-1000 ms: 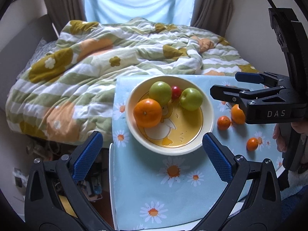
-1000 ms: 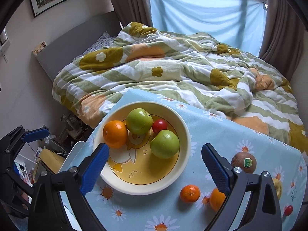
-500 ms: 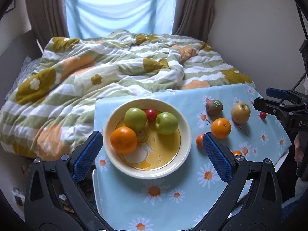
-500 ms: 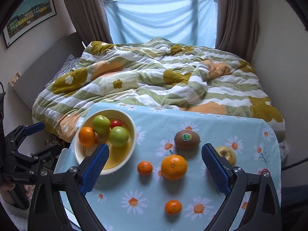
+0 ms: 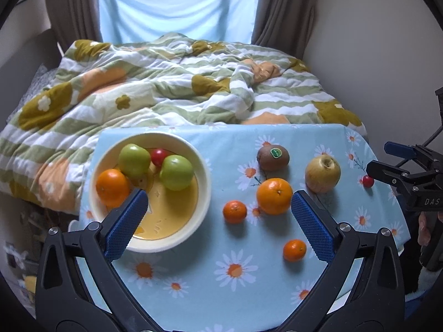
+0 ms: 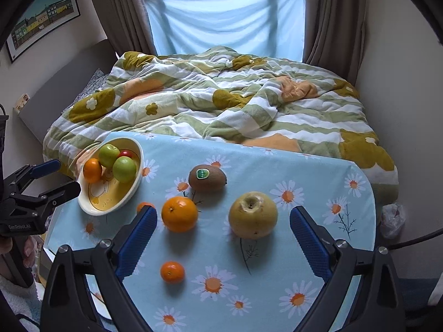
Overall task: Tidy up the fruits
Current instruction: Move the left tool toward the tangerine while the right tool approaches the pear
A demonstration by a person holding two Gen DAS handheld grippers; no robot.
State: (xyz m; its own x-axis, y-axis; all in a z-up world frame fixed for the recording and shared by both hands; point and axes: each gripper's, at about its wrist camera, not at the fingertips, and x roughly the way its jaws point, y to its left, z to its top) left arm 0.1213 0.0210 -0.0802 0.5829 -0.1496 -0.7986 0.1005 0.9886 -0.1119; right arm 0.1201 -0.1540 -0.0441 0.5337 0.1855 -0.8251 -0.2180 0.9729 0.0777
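A cream bowl at the table's left holds two green apples, an orange and a small red fruit. Loose on the daisy cloth lie a kiwi, a big orange, a yellow pear, two small mandarins and a cherry tomato. My left gripper is open and empty, hovering over the bowl's near rim and the mandarins. My right gripper is open and empty, straddling the orange and pear from the near side.
The small table with the blue daisy cloth stands against a bed with a rumpled green-striped duvet. A wall runs along the right side. The table's right edge is near the right gripper's body, and a hand shows there.
Both views have swung right and pulled back from the bowl. The loose fruit on the right half of the table has come into view, and the right gripper now frames the orange and pear.
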